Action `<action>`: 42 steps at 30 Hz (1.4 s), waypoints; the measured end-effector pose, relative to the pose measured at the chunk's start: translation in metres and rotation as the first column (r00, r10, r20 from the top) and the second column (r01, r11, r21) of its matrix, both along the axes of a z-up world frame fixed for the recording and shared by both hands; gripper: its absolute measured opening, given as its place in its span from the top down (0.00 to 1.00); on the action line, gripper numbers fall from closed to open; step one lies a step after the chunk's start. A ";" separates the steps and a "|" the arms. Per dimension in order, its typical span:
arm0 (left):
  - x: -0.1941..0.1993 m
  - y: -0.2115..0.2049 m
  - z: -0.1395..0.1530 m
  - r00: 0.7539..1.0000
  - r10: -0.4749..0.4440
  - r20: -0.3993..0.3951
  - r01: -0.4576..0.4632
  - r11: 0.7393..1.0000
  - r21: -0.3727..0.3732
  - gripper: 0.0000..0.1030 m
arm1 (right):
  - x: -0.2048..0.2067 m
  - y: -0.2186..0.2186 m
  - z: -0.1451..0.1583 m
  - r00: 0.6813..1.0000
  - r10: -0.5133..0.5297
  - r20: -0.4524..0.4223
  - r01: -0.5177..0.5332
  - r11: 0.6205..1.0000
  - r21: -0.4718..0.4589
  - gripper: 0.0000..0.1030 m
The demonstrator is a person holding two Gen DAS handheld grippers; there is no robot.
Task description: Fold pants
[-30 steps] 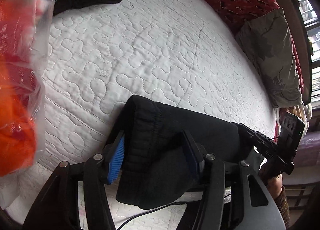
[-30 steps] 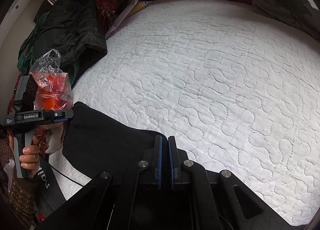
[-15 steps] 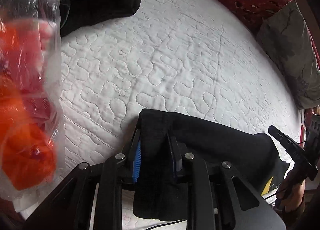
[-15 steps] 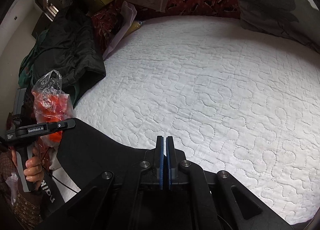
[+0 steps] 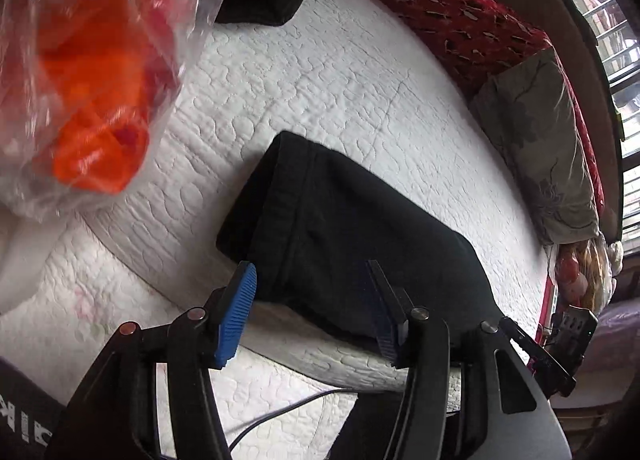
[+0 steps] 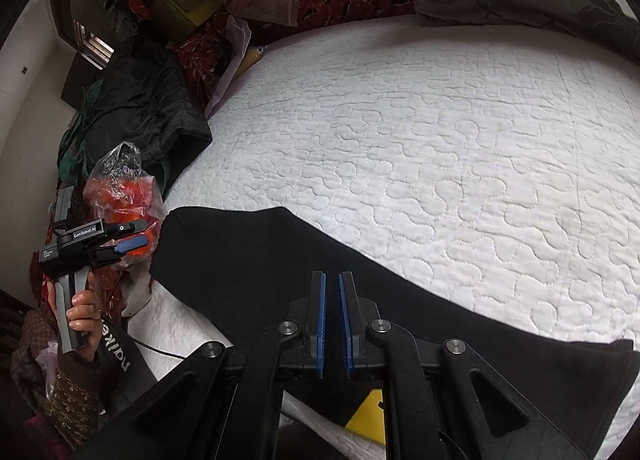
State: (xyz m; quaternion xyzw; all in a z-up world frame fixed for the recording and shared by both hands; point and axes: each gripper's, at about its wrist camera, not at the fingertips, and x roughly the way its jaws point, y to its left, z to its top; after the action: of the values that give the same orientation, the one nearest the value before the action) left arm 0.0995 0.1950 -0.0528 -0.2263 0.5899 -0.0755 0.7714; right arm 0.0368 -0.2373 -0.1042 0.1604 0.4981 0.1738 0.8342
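The black pants (image 5: 360, 227) lie folded into a thick rectangle on the white quilted bed (image 5: 328, 99), close to its near edge. My left gripper (image 5: 308, 316) hovers just over the pants' near edge with its jaws opening. Its blue pads (image 5: 236, 312) stand wide apart and press on nothing. In the right wrist view the pants (image 6: 248, 260) stretch across the lower picture. Above them my right gripper (image 6: 333, 324) has its jaws opening to a narrow slit, and no cloth is pinched between them. At the far left a hand (image 6: 80, 308) holds the left gripper (image 6: 132, 238).
A clear plastic bag of orange things (image 5: 92, 99) sits at the bed's left corner, with a dark jacket (image 6: 140, 111) behind it. Red patterned bedding (image 5: 480, 31) and a grey pillow (image 5: 540, 147) line the far side. A black cable (image 5: 280, 412) hangs at the front.
The left gripper, closed on the pants' end half a second ago, has let go, opened wide and pulled back. The right gripper has drawn back and parted slightly. The pants lie flat.
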 end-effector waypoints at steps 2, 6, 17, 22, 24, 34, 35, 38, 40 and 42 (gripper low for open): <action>-0.013 0.000 -0.011 0.999 0.030 -0.031 -0.032 0.998 -0.058 0.49 | -0.022 -0.016 -0.004 1.000 -0.018 -0.020 0.019 1.000 0.021 0.90; -0.012 0.004 -0.035 0.985 0.128 -0.119 -0.148 0.974 -0.174 0.49 | -0.062 -0.053 -0.010 0.994 -0.099 -0.050 0.102 0.993 0.062 0.84; 0.003 -0.001 -0.053 0.952 0.221 -0.211 -0.270 0.933 -0.239 0.49 | -0.144 -0.169 -0.023 0.881 -0.443 -0.166 0.466 0.874 0.142 0.60; 0.011 -0.003 -0.058 0.947 0.229 -0.227 -0.274 0.941 -0.196 0.51 | -0.136 -0.185 -0.043 0.831 -0.524 -0.189 0.548 0.829 0.109 0.60; 0.018 -0.005 -0.052 0.953 0.218 -0.211 -0.253 0.954 -0.158 0.76 | -0.127 -0.182 -0.048 0.836 -0.514 -0.195 0.537 0.839 0.089 0.60; 0.000 0.007 -0.070 0.970 0.151 -0.189 -0.168 0.983 -0.077 0.83 | -0.134 -0.182 -0.039 0.865 -0.481 -0.142 0.498 0.856 0.139 0.94; -0.002 0.011 -0.074 0.966 0.165 -0.200 -0.186 0.978 -0.090 0.79 | -0.137 -0.186 -0.046 0.858 -0.490 -0.156 0.509 0.851 0.130 0.94; -0.006 0.022 -0.069 0.952 0.234 -0.199 -0.252 0.965 -0.071 0.59 | -0.135 -0.189 -0.059 0.844 -0.502 -0.190 0.528 0.839 0.132 0.94; -0.007 0.027 -0.061 0.948 0.257 -0.189 -0.273 0.960 -0.066 0.51 | -0.135 -0.188 -0.060 0.847 -0.497 -0.189 0.523 0.843 0.128 0.90; -0.011 0.030 -0.052 0.944 0.270 -0.190 -0.289 0.954 -0.081 0.51 | -0.134 -0.186 -0.057 0.851 -0.489 -0.191 0.516 0.846 0.132 0.89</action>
State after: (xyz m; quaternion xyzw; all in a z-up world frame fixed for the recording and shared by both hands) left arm 0.0881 0.2249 -0.1044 -0.3547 0.6130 0.0234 0.7056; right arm -0.0975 -0.4230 -0.1613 0.3722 0.4822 -0.0198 0.7928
